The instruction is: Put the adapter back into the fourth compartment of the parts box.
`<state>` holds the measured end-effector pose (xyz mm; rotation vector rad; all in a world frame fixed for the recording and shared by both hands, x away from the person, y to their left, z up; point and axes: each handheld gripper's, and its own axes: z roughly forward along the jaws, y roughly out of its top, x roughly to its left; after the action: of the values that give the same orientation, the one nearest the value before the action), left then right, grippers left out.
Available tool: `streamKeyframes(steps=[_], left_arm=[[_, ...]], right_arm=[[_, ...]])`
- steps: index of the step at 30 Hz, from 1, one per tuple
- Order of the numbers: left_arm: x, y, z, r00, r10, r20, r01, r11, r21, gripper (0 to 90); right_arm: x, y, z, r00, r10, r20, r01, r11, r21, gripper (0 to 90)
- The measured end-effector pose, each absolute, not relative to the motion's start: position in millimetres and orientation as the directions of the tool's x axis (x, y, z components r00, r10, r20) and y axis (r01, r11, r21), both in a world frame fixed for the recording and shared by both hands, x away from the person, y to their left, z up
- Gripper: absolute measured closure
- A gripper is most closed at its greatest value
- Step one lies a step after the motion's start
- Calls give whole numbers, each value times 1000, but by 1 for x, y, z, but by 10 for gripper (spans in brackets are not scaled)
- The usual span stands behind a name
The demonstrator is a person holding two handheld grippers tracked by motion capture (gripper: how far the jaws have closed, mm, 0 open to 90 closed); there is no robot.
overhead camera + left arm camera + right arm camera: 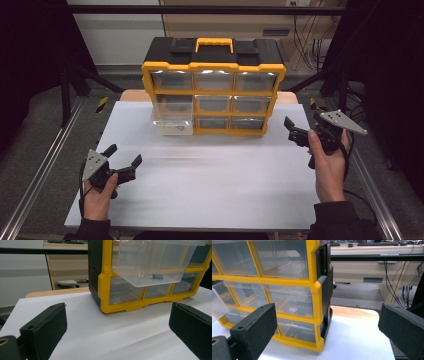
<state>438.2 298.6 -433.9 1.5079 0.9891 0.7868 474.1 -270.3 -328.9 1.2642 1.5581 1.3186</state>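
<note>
Both of our grippers sit apart over the white sheet, each with its jaws spread wide and nothing between them. We hold the left gripper point(123, 159) low and close to us, its matte black jaws blocky and flat-faced, with a grey three-cornered plate on top. Ahead of it and to its right stands the storage organizer point(214, 92), a boxy cabinet of glossy yellow frame and black shell with a yellow carry handle on the lid (no readable lettering on it that we can make out). Its nine drawers are clear, smooth plastic set in three rows. One of them, the pulled-out drawer point(152, 262), juts from the left column's middle row toward us, its long axis running front to back, open end up. In the left gripper view a small dark cylindrical part point(156, 276) lies on its side in that drawer, long axis roughly across the drawer's width. The right gripper point(298, 131) we hold off the cabinet's right end, well apart from it, its jaws pointing toward the black side wall. The white table sheet point(215, 185) is smooth and bare around both grippers.
</note>
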Motion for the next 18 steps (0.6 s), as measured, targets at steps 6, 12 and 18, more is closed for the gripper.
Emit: streamKeyframes(steps=[6,12,18], left_arm=[[438,301,-433,426,903,-45,164,-29,986,11],[438,304,-433,424,904,-46,160,-25,987,10],[437,306,-434,425,904,-47,158,-23,987,10]], right_arm=[[470,-277,-334,-245,966,78,222,-22,975,24],[465,-282,-340,-240,967,89,220,-35,975,23],[459,-284,-347,-243,966,93,218,-39,975,23]])
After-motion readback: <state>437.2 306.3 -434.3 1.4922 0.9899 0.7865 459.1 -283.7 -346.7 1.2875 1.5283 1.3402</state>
